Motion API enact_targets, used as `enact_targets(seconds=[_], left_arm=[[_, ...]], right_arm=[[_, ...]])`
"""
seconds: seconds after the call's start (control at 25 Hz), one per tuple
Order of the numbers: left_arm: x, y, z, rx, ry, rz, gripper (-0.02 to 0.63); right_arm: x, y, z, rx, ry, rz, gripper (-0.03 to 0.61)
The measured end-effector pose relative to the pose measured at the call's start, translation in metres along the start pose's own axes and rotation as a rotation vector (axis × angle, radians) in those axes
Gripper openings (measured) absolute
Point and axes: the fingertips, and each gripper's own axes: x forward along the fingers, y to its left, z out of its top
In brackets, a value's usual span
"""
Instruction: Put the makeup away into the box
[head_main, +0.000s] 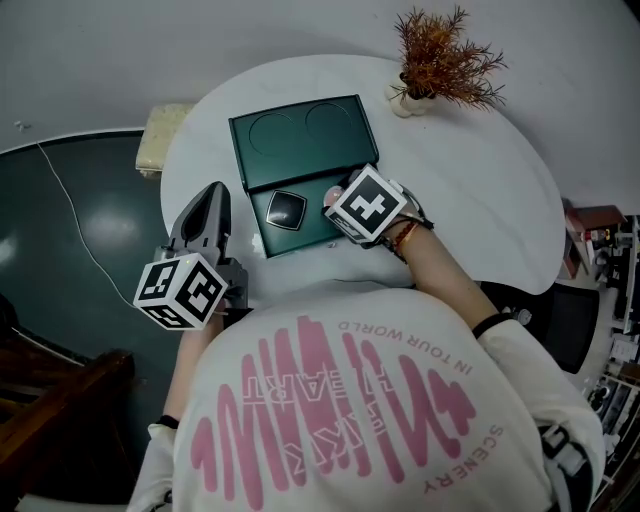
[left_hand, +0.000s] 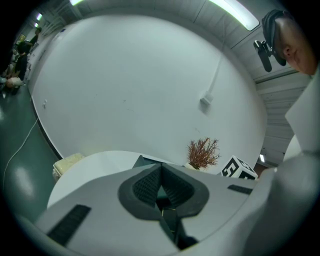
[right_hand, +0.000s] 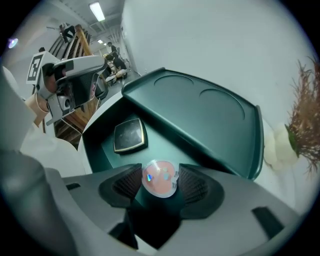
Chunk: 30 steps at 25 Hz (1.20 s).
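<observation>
Subject of inspection: a dark green rectangular box (head_main: 316, 230) standing open on the round white desk (head_main: 480, 190). Its hinged lid (head_main: 303, 138), which has two round recesses, is laid back away from the person.

Finding 1. A black square compact with a gold rim (head_main: 287, 209) lies flat on the floor of the box, towards its left side. This item counts as stowed.

Finding 2. The right tongs (right_hand: 159, 172) point steeply down over the right part of the box and pinch a round pink makeup case with a shimmering face (right_hand: 160, 179) between both pads. The case hangs over the box interior and does not appear to be set down.

Finding 3. The left tongs (left_hand: 160, 170) are pressed together with nothing between them. They are held off the near left edge of the desk, well apart from the box, and take no part in the work.

Finding 4. No further makeup shows on the desk. Only a dried rust-coloured plant in a white pot (head_main: 440, 60) stands at the far side.

Assessment: the task looks close to complete. Outstanding: lower and release the pink case beside the compact. Closing the lid may follow, though the task does not demand it.
</observation>
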Motion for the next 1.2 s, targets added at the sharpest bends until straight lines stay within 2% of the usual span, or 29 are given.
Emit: enact_targets(seconds=[0.52,1.2], left_arm=[[-0.005,-0.003,-0.001,-0.001,-0.007,0.0,0.002],[-0.025,-0.008,-0.012,0.035,0.076,0.013,0.003]], right_arm=[[0.012,0.009,-0.014,-0.164,0.152,-0.026,0.238],[0.014,0.008,-0.014,-0.143,0.164,-0.039,0.245]])
